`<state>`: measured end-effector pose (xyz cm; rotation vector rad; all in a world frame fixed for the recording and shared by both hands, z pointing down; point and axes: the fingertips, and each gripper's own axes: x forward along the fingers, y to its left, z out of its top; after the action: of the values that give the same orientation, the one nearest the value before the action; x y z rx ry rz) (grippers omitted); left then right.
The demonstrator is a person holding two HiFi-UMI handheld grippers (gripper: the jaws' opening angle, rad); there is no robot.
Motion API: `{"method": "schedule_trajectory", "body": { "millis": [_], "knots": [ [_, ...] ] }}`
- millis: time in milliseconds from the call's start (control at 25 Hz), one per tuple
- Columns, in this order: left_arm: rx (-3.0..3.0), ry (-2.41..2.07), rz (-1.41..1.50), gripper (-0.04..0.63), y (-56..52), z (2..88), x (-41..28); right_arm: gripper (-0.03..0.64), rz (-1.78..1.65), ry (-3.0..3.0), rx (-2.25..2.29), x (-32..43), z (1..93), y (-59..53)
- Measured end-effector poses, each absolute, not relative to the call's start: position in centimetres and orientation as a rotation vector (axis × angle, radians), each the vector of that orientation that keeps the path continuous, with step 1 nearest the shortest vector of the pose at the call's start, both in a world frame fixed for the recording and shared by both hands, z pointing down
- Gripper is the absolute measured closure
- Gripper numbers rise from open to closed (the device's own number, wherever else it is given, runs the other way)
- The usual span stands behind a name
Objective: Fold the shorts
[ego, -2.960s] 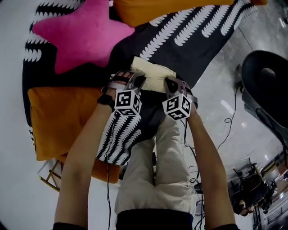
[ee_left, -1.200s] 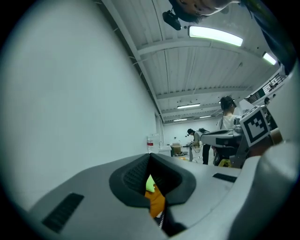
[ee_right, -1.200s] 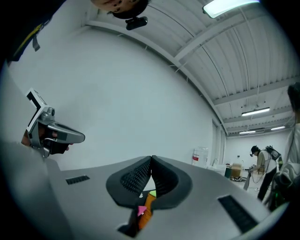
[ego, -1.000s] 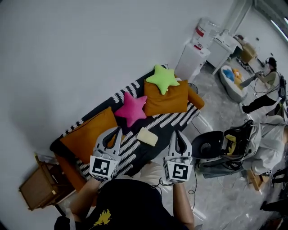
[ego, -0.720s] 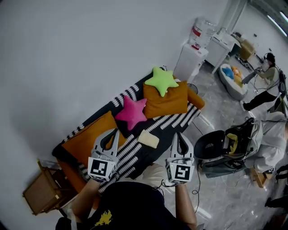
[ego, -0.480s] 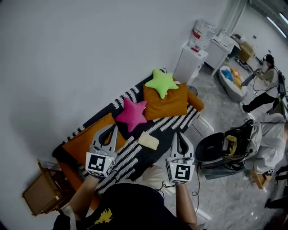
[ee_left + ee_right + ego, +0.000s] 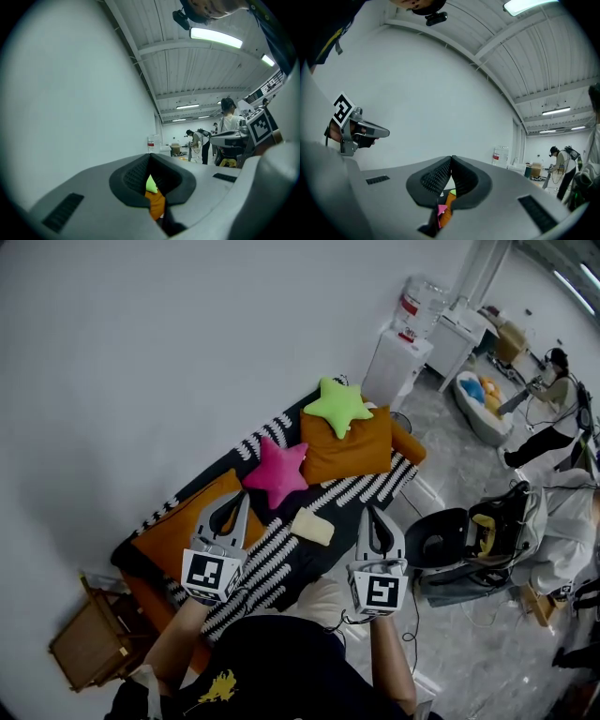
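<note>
- Cream folded fabric shorts (image 7: 312, 526) lie on the black-and-white patterned sofa (image 7: 270, 554), beside the pink star cushion (image 7: 278, 471).
- We hold the left gripper (image 7: 240, 499) and right gripper (image 7: 368, 512) clenched, both empty.

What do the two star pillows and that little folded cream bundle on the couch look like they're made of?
The pink star pillow and green star pillow look like plush fabric: matte, puffy, with rounded points. The folded cream bundle is probably thin woven cloth: matte, lying as a flat, soft-edged packet. It is too small here to tell the weave.
</note>
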<state>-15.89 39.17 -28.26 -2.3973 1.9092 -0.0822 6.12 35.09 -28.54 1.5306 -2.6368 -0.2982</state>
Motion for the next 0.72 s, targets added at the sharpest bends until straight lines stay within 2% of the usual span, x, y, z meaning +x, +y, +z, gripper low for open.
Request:
{"method": "schedule_trajectory", "body": {
  "millis": [720],
  "knots": [
    [-2.476, 1.898, -0.049, 0.581, 38.8, -26.2, -16.3, 0.602, -0.202, -2.589, 1.599, 5.8, -27.7, 33.7]
  ]
}}
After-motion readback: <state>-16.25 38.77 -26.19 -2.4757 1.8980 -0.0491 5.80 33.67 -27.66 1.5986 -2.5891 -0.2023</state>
